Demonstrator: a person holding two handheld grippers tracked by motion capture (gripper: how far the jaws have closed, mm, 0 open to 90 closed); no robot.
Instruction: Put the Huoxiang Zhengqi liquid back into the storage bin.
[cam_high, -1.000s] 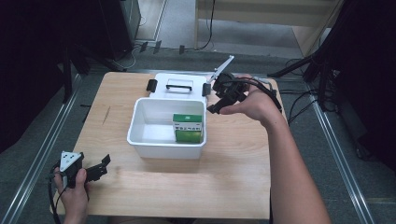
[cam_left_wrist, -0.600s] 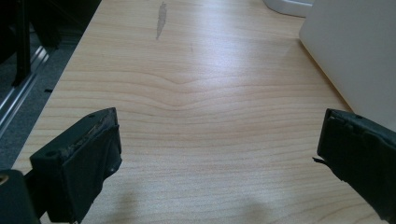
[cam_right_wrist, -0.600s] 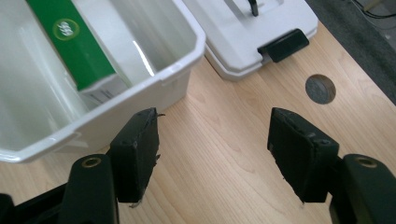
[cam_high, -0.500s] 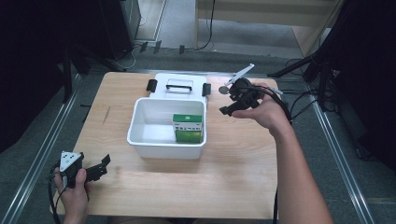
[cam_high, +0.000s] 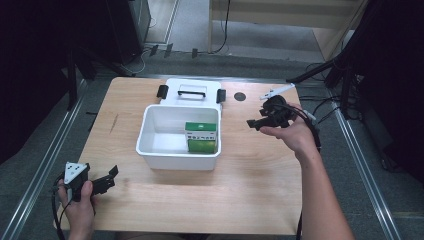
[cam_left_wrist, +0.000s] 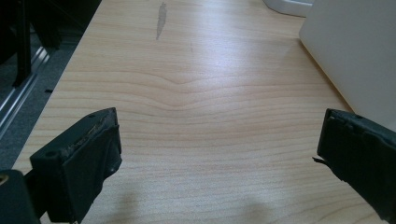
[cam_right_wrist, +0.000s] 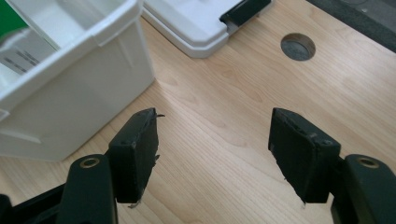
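A white plastic box (cam_high: 150, 150) stands open in the middle of the wooden table (cam_high: 235, 190). Inside it a green and white carton (cam_high: 201, 137) stands against the right wall, its corner visible in the right gripper view (cam_right_wrist: 14, 28). The box's white lid (cam_high: 192, 92) with a black handle and black clips lies flat behind it (cam_right_wrist: 196, 23). My right gripper (cam_high: 256, 123) hovers open to the right of the box, empty, jaws apart (cam_right_wrist: 212, 144). My left gripper (cam_high: 111, 176) rests open near the table's front left corner (cam_left_wrist: 219, 154), holding nothing.
A round cable hole (cam_high: 240, 96) is cut into the table behind the right gripper (cam_right_wrist: 298, 46). Metal rails run along both sides of the table. Bare wood lies in front of the box and at the left, with a grey smear (cam_left_wrist: 161, 18).
My right gripper has drawn back from above the box's far right corner to the right and toward the person. The left gripper has stayed put.
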